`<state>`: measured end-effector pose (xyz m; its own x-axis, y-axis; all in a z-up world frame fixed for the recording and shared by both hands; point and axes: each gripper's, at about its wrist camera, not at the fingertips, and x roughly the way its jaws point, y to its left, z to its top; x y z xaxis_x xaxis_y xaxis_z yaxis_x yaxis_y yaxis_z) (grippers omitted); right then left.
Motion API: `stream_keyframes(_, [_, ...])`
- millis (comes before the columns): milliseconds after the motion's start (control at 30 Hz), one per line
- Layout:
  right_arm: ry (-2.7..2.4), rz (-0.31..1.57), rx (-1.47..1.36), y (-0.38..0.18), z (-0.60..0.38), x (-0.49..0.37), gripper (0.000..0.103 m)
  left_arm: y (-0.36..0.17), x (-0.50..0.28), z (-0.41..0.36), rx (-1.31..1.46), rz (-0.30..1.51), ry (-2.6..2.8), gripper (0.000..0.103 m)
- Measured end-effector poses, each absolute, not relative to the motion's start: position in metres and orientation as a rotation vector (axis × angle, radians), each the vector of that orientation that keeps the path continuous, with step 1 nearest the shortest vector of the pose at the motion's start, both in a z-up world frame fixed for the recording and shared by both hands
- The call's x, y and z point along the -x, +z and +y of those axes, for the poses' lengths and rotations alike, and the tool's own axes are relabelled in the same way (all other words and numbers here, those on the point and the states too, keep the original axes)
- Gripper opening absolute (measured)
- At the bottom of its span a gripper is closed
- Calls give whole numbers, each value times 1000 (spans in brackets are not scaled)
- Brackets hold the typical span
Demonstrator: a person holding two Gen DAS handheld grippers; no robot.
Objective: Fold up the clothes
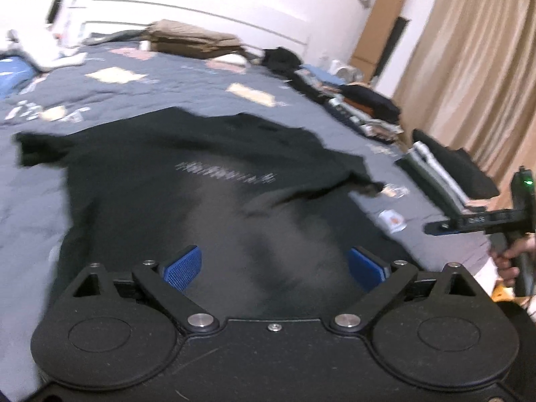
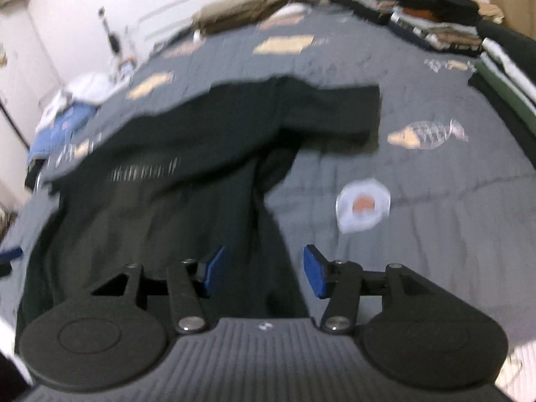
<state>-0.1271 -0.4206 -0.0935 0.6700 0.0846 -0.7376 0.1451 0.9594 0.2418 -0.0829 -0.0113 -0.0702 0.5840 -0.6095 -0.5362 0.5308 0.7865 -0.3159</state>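
Right now I see the black T-shirt [image 1: 187, 181] spread across the near part of the bed [image 1: 207, 83], on its grey patterned quilt. Beyond the shirt, at the head of the bed, lies a tan folded pile [image 1: 192, 38]. To the shirt's right, along the bed's edge, stacks of folded clothes [image 1: 365, 107] run toward a beige curtain [image 1: 475, 53]; a cardboard box [image 1: 378, 23] leans on the wall behind them. To the shirt's left sits a heap of white and blue laundry [image 2: 73, 100].

My left gripper [image 1: 274, 268] hangs over the shirt's lower body, jaws wide and empty. My right gripper [image 2: 264, 271] is over the shirt's right edge, jaws apart, gripping nothing that I can see. Nothing stands between either gripper and the cloth.

A pale line of print [image 1: 227, 171] crosses the shirt's chest, too blurred to read.
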Motion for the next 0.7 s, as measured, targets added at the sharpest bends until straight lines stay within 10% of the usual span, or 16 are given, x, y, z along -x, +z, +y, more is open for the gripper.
stream_keyframes(700, [105, 1189, -256, -149, -428, 168, 52, -80, 138, 103, 37, 826, -320, 95])
